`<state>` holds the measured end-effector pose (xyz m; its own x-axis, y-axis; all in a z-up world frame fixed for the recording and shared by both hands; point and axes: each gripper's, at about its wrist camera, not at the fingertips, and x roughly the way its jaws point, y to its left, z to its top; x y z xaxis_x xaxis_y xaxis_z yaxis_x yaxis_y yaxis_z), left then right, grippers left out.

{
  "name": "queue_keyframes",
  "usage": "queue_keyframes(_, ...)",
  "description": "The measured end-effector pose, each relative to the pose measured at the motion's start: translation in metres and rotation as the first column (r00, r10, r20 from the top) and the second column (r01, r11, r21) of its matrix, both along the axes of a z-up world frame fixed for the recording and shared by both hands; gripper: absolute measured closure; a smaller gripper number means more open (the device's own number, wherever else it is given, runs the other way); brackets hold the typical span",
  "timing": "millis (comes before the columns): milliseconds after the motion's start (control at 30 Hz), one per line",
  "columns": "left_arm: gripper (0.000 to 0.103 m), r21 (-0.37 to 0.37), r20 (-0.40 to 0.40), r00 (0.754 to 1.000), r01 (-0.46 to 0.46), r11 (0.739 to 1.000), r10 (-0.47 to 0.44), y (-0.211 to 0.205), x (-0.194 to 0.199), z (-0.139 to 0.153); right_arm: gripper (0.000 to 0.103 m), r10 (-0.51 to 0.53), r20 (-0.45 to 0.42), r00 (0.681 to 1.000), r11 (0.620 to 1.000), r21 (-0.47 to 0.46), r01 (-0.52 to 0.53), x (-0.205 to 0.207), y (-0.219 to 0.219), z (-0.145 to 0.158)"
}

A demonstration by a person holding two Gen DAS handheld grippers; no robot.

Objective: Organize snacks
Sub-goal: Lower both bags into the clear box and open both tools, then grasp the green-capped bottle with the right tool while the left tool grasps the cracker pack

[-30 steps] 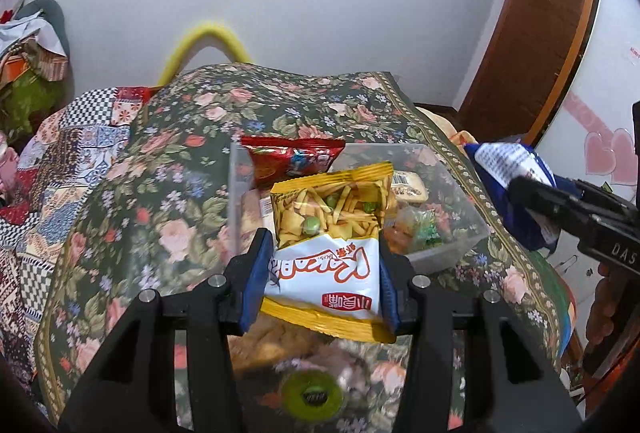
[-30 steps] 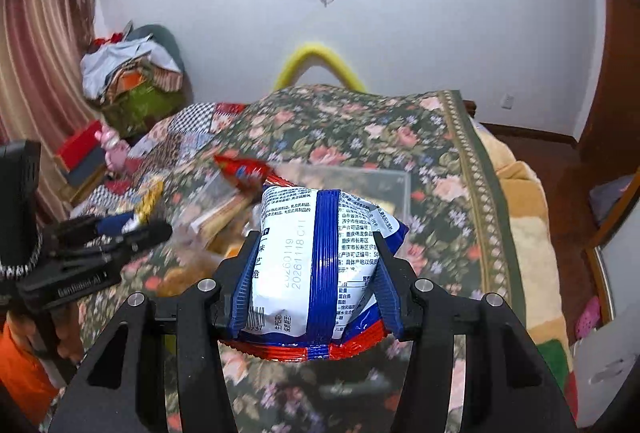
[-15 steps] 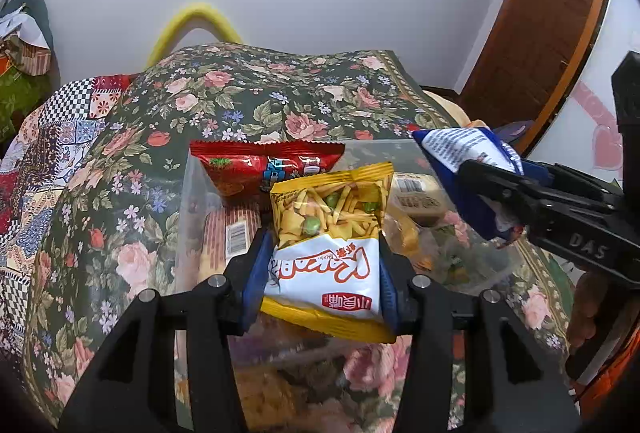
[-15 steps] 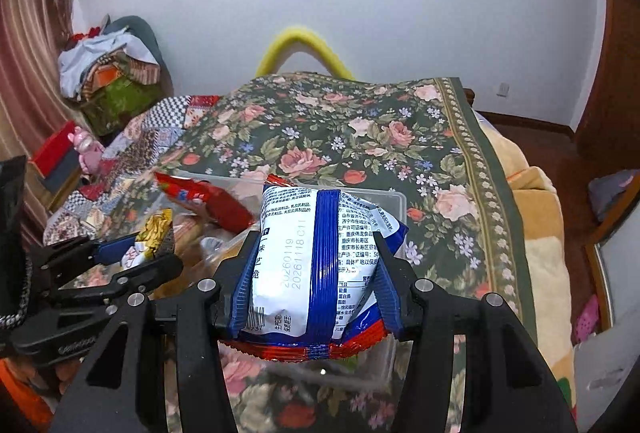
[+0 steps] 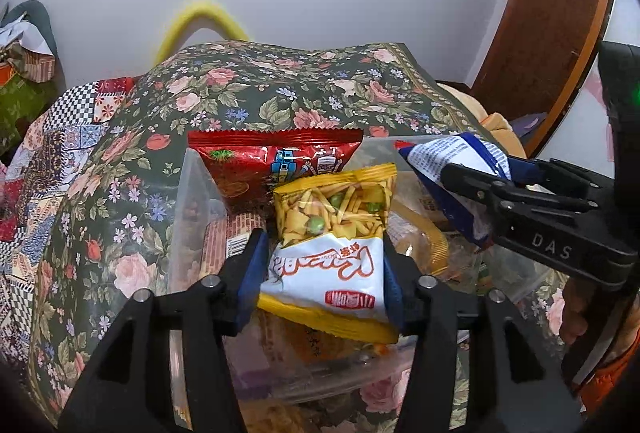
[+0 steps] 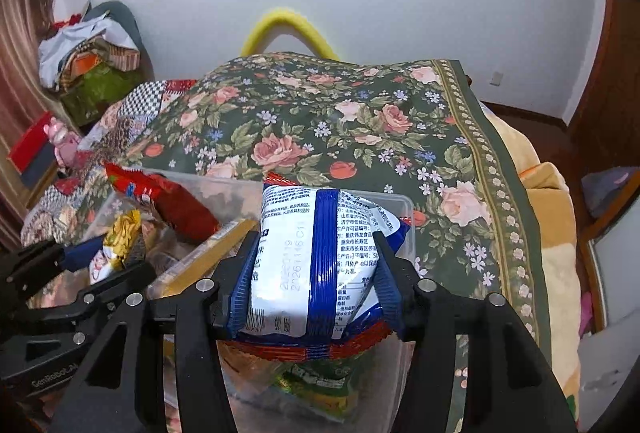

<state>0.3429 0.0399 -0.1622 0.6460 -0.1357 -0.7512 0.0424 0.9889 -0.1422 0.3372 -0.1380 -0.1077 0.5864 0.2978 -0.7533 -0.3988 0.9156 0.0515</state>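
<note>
Left tool grips yellow snack bag, right tool blue-white packet; both upright, long axes vertical.

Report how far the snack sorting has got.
Done: the clear bin already holds a red packet and several other snacks. In hand: the left gripper clamps a yellow snack bag and the right gripper a blue-and-white packet, both over the bin. Left: release both into it.
</note>
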Motion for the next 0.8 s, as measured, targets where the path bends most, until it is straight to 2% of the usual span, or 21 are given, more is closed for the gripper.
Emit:
queue_keyframes(67, 0.043, 0.0, -0.004, 1.0, -0.005, 1.0, 0.005, 0.0, -0.001, 0.001, 0.047, -0.008, 0.001, 1.0, 1.0, -0.004, 0.008, 0.0, -0.003, 0.0)
queue_keyframes(233, 0.041, -0.032, -0.006, 1.0, -0.018, 0.999, 0.018, 0.006, -0.01, 0.013, 0.044, -0.01, -0.024, 1.0, 0.999, 0.03, 0.011, -0.006, -0.012, 0.01)
queue_keyframes(567, 0.037, 0.005, 0.064, 0.998, -0.007, 1.0, 0.006, 0.014, -0.059, 0.056, 0.042, 0.03, 0.016, 0.999, 0.997, 0.077, -0.031, -0.054, -0.017, 0.042)
queue_keyframes(800, 0.035, 0.032, 0.046, 0.999, -0.004, 0.999, 0.003, 0.028, -0.099, 0.055, 0.034, 0.1, 0.003, 0.995, 0.989, 0.112, -0.099, -0.093, 0.0, 0.045)
